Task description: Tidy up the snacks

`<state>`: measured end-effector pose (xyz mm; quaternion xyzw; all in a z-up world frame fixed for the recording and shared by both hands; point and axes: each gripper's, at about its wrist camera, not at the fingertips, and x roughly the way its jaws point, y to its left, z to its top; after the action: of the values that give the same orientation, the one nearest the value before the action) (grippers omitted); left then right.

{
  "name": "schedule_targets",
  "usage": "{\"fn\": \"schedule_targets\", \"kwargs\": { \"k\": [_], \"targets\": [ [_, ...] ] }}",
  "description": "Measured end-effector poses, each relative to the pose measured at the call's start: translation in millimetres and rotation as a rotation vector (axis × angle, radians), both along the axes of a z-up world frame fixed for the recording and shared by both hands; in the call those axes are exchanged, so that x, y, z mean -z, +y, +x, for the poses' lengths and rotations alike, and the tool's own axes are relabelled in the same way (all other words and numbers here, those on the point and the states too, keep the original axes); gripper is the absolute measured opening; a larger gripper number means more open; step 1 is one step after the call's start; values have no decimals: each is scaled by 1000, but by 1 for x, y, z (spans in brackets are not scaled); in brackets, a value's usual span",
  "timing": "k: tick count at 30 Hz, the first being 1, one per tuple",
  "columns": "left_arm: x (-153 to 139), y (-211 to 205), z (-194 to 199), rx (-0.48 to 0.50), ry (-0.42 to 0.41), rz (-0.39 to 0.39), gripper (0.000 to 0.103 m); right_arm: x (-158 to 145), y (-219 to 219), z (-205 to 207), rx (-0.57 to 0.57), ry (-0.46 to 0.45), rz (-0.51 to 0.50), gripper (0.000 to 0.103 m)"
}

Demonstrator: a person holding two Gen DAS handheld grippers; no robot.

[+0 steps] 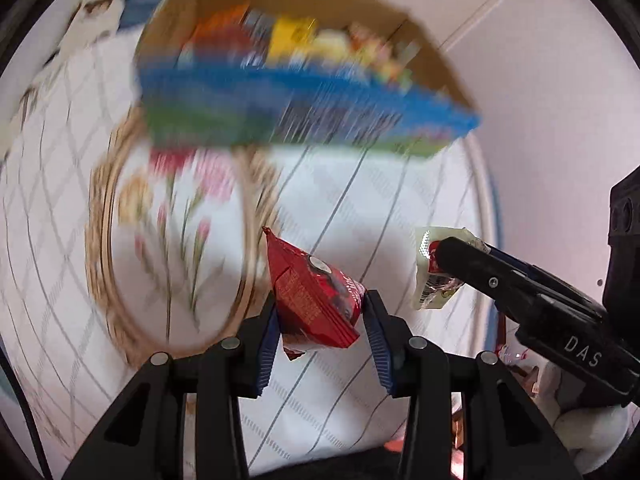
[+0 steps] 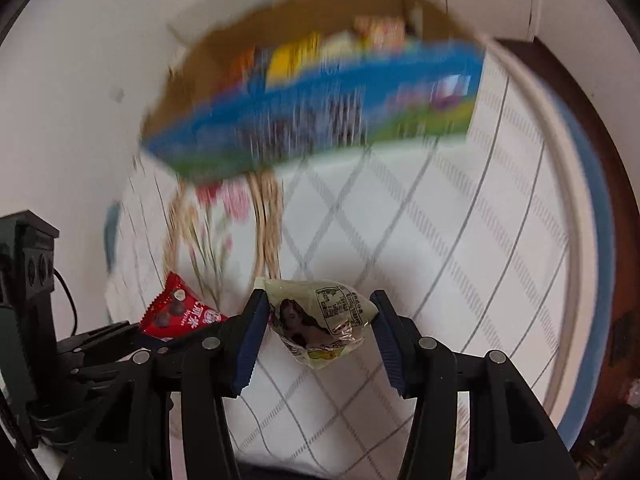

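Note:
My left gripper [image 1: 321, 305] is shut on a red snack packet [image 1: 312, 292], which it holds above the table. In the right wrist view the same red packet [image 2: 180, 312] shows at the lower left. My right gripper [image 2: 318, 300] is shut on a pale green packet [image 2: 320, 320] with a printed figure on it; the packet bulges between the blue pads. From the left wrist view that right gripper [image 1: 444, 258] comes in from the right with the pale packet [image 1: 428, 276]. Ahead stands a blurred cardboard box [image 1: 280, 120] with a blue and green front, holding several colourful snacks [image 1: 288, 36].
A white checked tablecloth [image 1: 340, 380] covers a round table with a blue-trimmed edge [image 2: 592, 200]. A round floral mat [image 1: 176, 240] lies in front of the box. Dark wooden furniture [image 2: 624, 280] stands beyond the table's right edge. White walls lie behind.

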<state>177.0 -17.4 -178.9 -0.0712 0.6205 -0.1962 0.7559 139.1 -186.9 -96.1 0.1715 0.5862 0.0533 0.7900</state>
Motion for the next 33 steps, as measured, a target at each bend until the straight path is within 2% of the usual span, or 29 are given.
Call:
{"fn": "schedule_targets", "kwargs": {
  "k": [5, 9, 14, 18, 19, 20, 21, 22, 23, 24, 25, 33],
  "targets": [
    [-42, -16, 63, 18, -91, -3, 38, -47, -35, 72, 35, -105, 21, 54],
    [-57, -28, 133, 17, -133, 53, 38, -54, -51, 144, 46, -130, 12, 54],
    [-35, -31, 220, 0, -84, 129, 38, -37, -60, 216, 41, -101, -25, 55],
    [-11, -28, 260, -19, -36, 185, 38, -11, -65, 265, 42, -42, 1, 55],
    [-4, -28, 269, -34, -36, 227, 38, -2, -64, 280, 22, -21, 10, 59],
    [-2, -28, 274, -38, -37, 238, 39, 6, -63, 292, 2, 10, 11, 66],
    [4, -27, 279, -45, -38, 244, 43, 14, -62, 299, -3, 31, 3, 75],
    [9, -26, 282, -58, -42, 263, 54, 20, -63, 306, -3, 43, -8, 95],
    [12, -24, 283, -71, -42, 291, 66, 23, -63, 310, -2, 41, -24, 98],
    [14, -23, 284, -83, -39, 302, 91, 25, -62, 311, 0, 43, -46, 98],
    [16, -20, 285, -93, -39, 301, 95, 26, -61, 311, -1, 45, -64, 98],
    [30, -7, 285, -105, -53, 319, 98, 36, -54, 303, -24, 77, -210, 98]
  ]
}}
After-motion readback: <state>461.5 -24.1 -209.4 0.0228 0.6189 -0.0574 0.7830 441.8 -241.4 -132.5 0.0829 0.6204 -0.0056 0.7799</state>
